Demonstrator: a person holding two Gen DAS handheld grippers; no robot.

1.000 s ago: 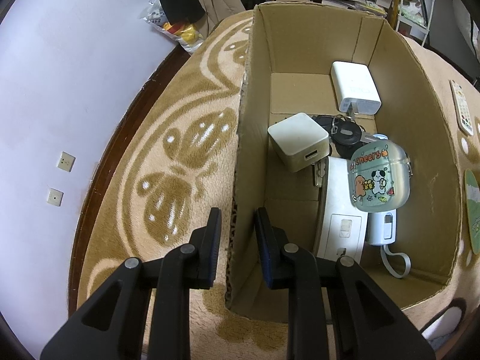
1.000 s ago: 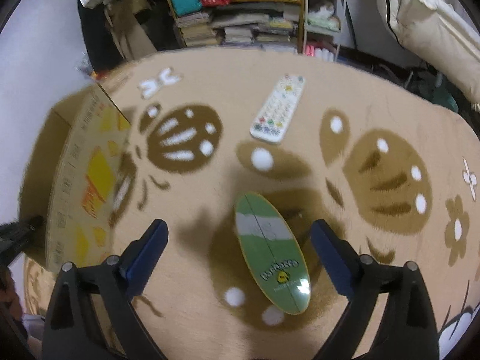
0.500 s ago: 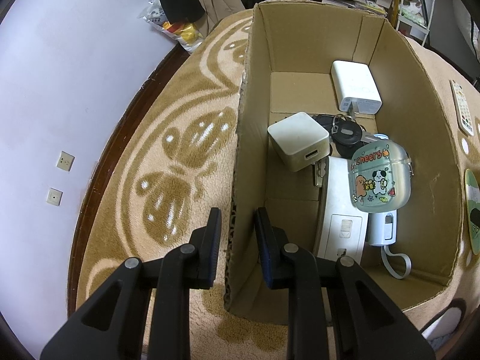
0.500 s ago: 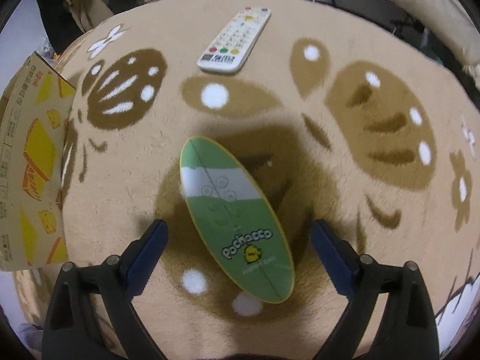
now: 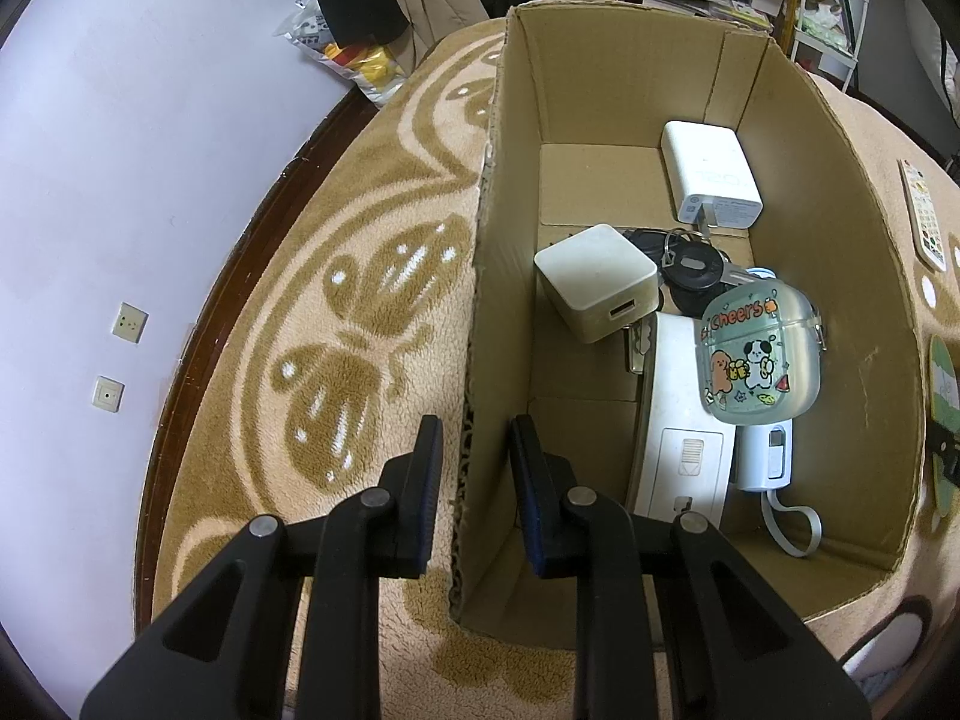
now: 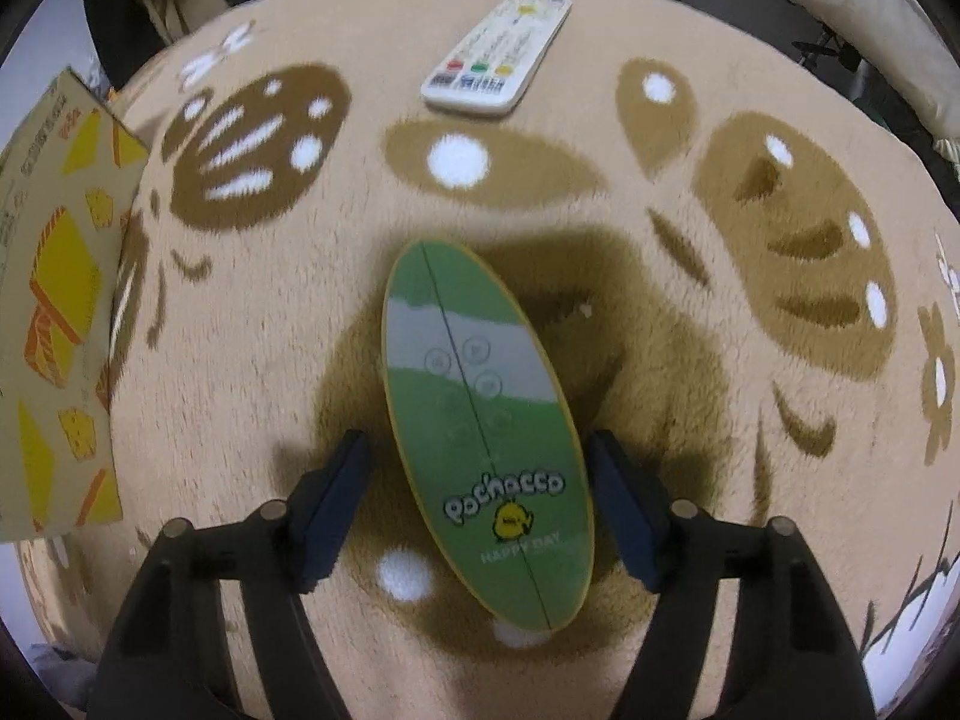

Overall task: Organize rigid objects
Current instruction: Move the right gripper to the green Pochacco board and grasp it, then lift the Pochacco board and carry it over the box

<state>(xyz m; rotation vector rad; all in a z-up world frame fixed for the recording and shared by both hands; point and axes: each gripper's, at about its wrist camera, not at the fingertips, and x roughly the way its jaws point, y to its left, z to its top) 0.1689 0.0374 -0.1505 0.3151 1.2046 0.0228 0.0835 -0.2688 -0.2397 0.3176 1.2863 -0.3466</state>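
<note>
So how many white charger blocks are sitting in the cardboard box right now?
2. One charger block lies at the far end of the cardboard box; the other charger block sits mid-box beside the keys. More could be hidden under the pile.

Remote (image 5: 925, 214) cut off at the right edge of the left view, keys (image 5: 690, 258) half hidden under charger (image 5: 597, 282) and case (image 5: 757, 360), box (image 6: 57, 300) print blurred at left of the right view.
</note>
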